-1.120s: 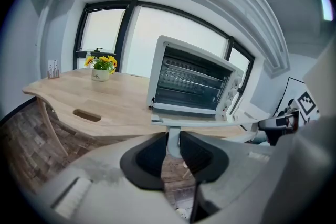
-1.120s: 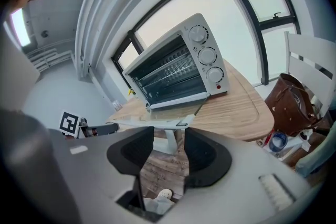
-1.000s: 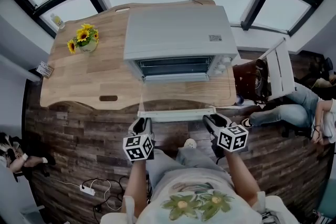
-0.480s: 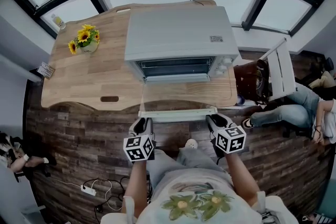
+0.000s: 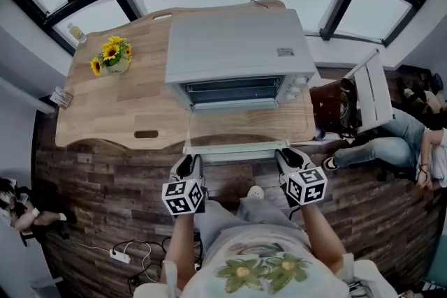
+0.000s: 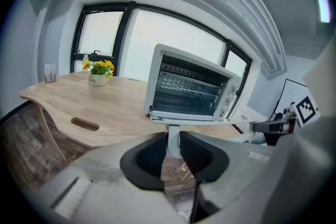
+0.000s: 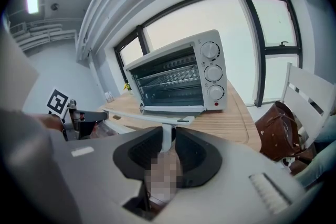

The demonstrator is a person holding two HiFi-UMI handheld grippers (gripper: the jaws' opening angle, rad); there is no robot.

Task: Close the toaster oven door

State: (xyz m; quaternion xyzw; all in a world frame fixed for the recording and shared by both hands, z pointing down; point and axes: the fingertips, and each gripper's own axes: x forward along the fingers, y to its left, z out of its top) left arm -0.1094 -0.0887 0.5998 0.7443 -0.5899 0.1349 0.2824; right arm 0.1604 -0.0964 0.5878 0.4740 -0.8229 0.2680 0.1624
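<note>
A white toaster oven (image 5: 237, 56) stands on the wooden table (image 5: 119, 108), its door (image 5: 241, 125) folded down flat toward me. The door's white handle bar (image 5: 234, 150) runs along the table's front edge. My left gripper (image 5: 188, 162) is shut on the handle's left post (image 6: 172, 136). My right gripper (image 5: 286, 155) has the right post (image 7: 167, 136) between its pads, and its jaws are closing onto it. The oven (image 6: 191, 89) shows with bare racks in the left gripper view, and its three knobs (image 7: 212, 71) face the right gripper view.
A sunflower pot (image 5: 115, 56) and a small card (image 5: 61, 97) sit on the table's left part. A brown bag (image 5: 332, 105), a white chair (image 5: 370, 91) and a seated person's legs (image 5: 391, 143) are at the right. A power strip (image 5: 115, 255) lies on the floor.
My right gripper has moved up to the handle's right end and closed around its post. The left gripper has stayed on the left post; the door still lies flat.
</note>
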